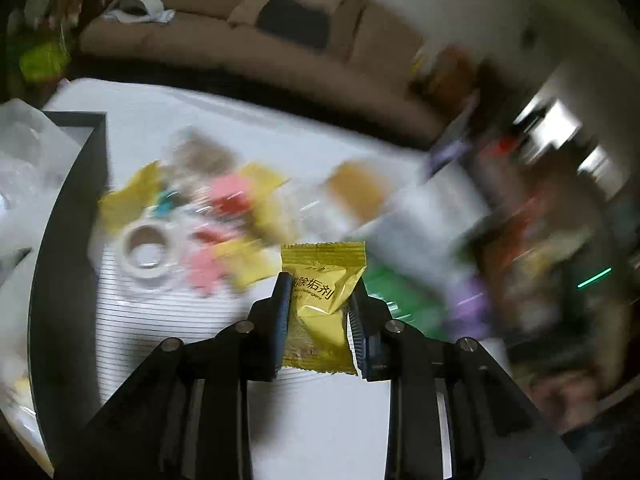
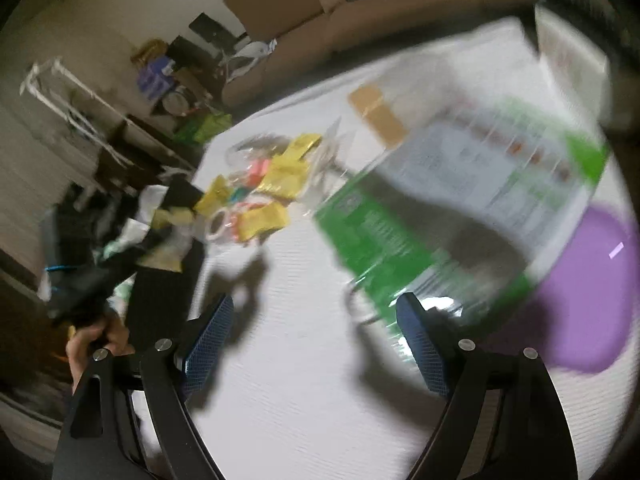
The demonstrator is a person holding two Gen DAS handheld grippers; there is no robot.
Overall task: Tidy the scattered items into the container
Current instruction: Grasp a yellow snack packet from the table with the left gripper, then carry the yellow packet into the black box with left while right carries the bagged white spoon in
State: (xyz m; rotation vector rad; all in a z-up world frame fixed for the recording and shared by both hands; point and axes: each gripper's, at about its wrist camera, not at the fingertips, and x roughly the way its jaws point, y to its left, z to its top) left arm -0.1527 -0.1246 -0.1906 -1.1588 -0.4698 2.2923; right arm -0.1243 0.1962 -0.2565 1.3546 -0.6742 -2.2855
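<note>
Left gripper has a yellow sachet pinched between its pads, jaws narrow, sachet upright and clear of the white table. The step in hand looks like carrying it to the dark-rimmed container at the table's left edge. Advice: keep the squeeze steady since the wrapper is slick and crinkly, go over the rim rather than clip it, release low inside.

The remaining pile of sachets and a tape roll sit mid-table, just beside the container.

Left gripper points forward and down at the table. Right gripper hangs wide open and empty, tilted down, near the green-and-white package and a purple lid toward the table's right edge. Heavy blur in both views.
</note>
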